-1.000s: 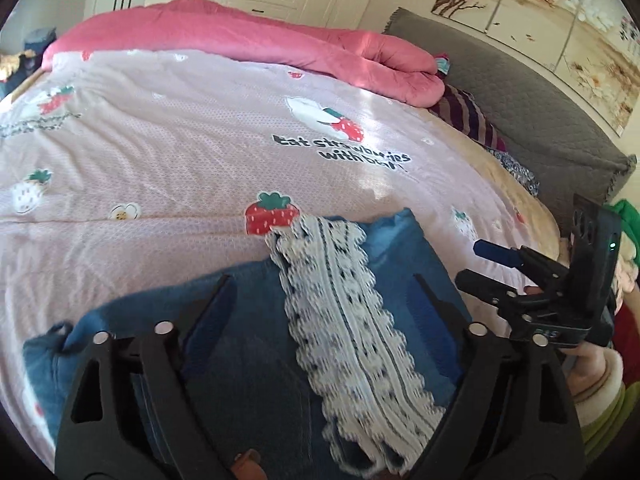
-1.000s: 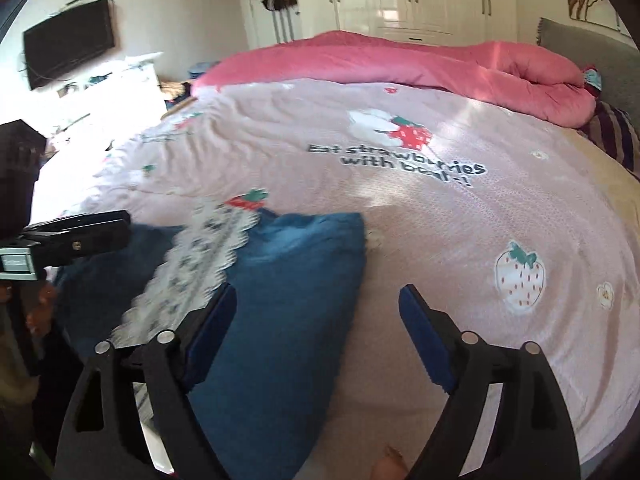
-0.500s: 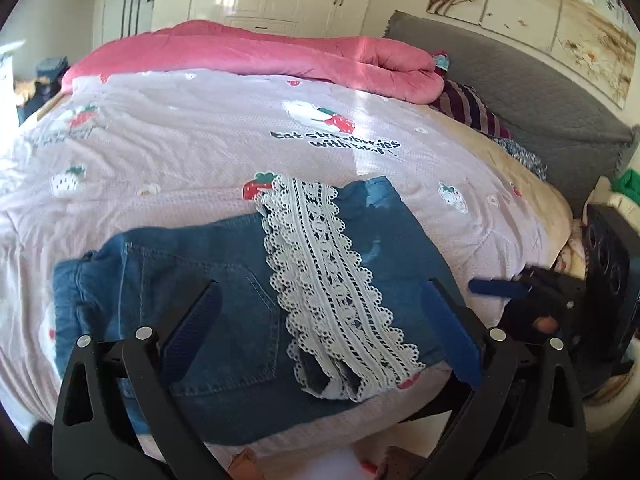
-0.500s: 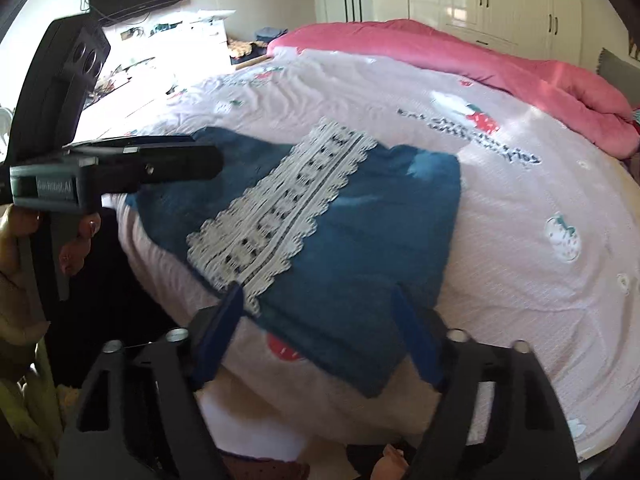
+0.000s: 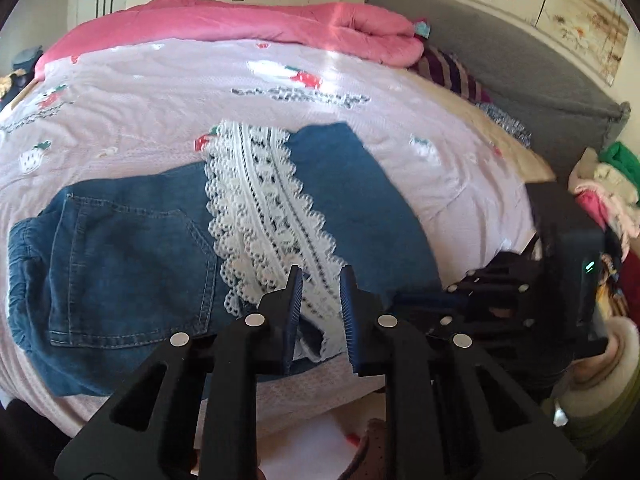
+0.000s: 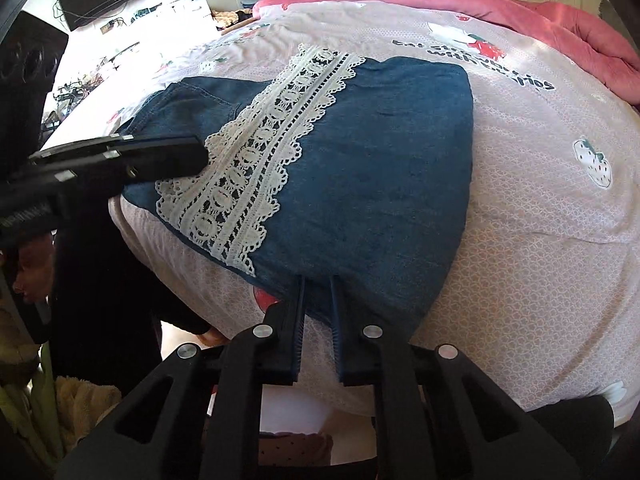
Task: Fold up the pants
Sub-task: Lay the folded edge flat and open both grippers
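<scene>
The denim pants point(image 5: 132, 240) lie flat near the close edge of the bed point(image 5: 440, 148), on its pale pink strawberry-print cover. They are folded over on themselves, and their long axis runs left to right, parallel to that near edge. In the left wrist view the waist end with its stitched back pocket point(image 5: 128, 264) points left, while the plain blue folded part lies to the right. A white lace band point(image 5: 264, 216) crosses the pants the other way, from the far side toward the near hem.

The left gripper point(image 5: 320, 280) reaches in over the near end of the lace; its jaws are closing with the lace hem between them, though whether the pads already press the cloth I cannot tell. The right gripper point(image 6: 318, 284) sits at the near edge of the plain blue part; its jaws are closing too, the denim hem lying in the narrow gap between them.

A rolled pink quilt point(image 5: 240, 20) lies along the far side of the bed.
</scene>
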Demonstrator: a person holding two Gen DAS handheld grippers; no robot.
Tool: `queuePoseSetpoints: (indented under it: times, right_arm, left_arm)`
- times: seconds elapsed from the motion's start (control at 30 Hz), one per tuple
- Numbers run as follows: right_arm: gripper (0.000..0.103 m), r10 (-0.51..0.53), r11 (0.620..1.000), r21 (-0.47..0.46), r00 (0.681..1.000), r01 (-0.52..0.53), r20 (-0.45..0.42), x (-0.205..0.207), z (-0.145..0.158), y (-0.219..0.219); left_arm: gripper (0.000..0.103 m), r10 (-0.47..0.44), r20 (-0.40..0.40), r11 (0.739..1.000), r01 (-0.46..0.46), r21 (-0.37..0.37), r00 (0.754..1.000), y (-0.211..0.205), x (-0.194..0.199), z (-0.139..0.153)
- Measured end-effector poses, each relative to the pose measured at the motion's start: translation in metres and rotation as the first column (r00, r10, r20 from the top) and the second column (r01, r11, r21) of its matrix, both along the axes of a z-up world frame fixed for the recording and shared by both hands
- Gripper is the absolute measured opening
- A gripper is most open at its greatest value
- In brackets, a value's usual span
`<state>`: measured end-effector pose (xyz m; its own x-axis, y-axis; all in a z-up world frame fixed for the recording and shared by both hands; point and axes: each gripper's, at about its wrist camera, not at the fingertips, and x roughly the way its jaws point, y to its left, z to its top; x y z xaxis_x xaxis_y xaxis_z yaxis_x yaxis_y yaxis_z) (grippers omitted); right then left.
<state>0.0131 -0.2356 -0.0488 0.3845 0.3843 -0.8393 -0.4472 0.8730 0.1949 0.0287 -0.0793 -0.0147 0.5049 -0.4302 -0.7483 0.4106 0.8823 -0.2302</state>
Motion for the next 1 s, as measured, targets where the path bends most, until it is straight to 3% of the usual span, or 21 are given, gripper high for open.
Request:
queuePoseSetpoints:
  times: [0.13, 0.23, 0.43, 0.5, 0.6, 0.8, 1.0]
  right_arm:
    - [0.011, 0.003, 1.000, 0.000, 1.000, -0.003, 0.001, -0.001, -0.002, -0.001]
    - [0.011, 0.001, 1.000, 0.004, 1.000, -0.001, -0.004, 0.003, -0.003, -0.001]
    - [0.013, -0.007, 1.000, 0.015, 1.000, 0.007, -0.012, 0.003, -0.001, 0.000]
    - [0.019, -0.012, 0.999, 0.033, 1.000, 0.012, -0.015, 0.003, 0.003, -0.001]
    - [0.032, -0.018, 0.998, 0.062, 1.000, 0.017, 0.019, -0.002, 0.018, -0.003]
    - [0.048, -0.034, 0.995, 0.092, 0.994, 0.024, 0.102, -0.011, 0.046, -0.005]
    - [0.060, -0.061, 0.994, 0.099, 0.990, 0.048, 0.129, -0.016, 0.057, -0.006]
  left_arm:
    - [0.013, 0.042, -0.058, 0.997, -0.038, 0.060, 0.997, 0.006, 0.008, -0.025]
    - [0.013, 0.046, -0.088, 0.998, -0.044, 0.035, 0.995, 0.012, 0.013, -0.036]
    - [0.013, 0.044, -0.075, 0.998, -0.041, 0.037, 0.996, 0.013, 0.013, -0.039]
    - [0.013, 0.047, -0.079, 0.999, -0.046, 0.017, 0.996, 0.015, 0.011, -0.033]
    - [0.038, 0.050, -0.039, 0.999, -0.049, 0.022, 0.998, 0.018, 0.004, -0.018]
    - [0.047, 0.078, 0.032, 0.996, -0.079, 0.029, 0.996, 0.027, -0.006, 0.006]
    - [0.060, 0.098, 0.048, 0.995, -0.099, 0.016, 0.994, 0.034, -0.011, 0.016]
